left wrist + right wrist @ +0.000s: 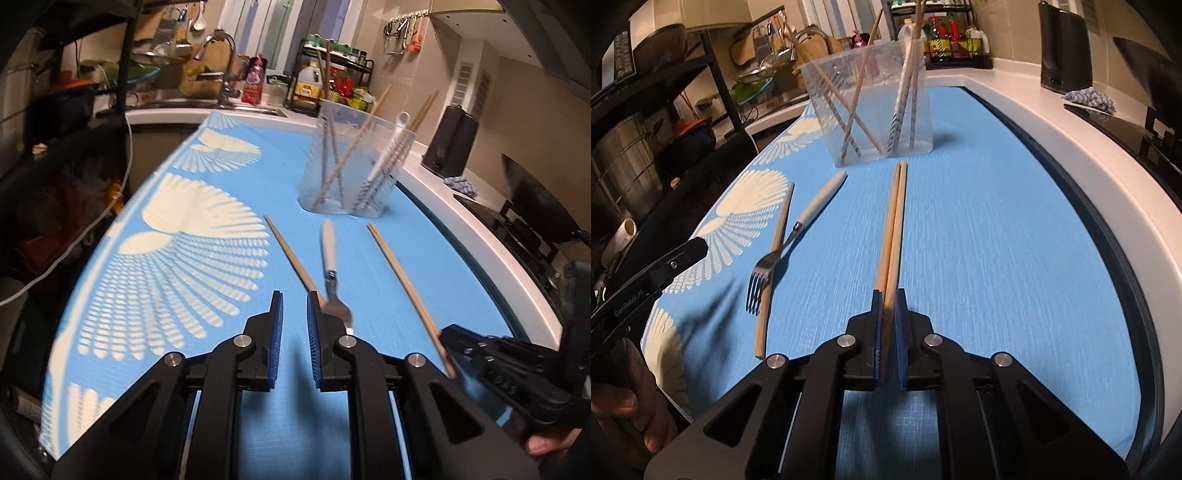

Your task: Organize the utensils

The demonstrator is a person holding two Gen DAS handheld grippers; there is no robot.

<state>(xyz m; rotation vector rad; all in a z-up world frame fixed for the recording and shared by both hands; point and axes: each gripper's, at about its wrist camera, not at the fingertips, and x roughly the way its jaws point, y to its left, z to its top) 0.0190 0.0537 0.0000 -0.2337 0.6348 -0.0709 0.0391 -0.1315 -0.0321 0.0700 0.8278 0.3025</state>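
Right hand-held gripper (pixel 889 295) clenched on chopsticks (pixel 894 218), likely bound for the far container (pixel 871 99); left hand-held gripper (pixel 294 299) released near fork (pixel 334 291).

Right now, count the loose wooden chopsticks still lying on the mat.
3. A pair lies side by side at mat centre, its near end between the right gripper jaws. A single chopstick lies left, crossed by the fork. More stand in the clear holder.

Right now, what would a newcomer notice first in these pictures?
The right gripper is shut on a pair of wooden chopsticks pointing toward the clear plastic utensil holder on the blue mat. Left of them, a fork crosses a single chopstick.
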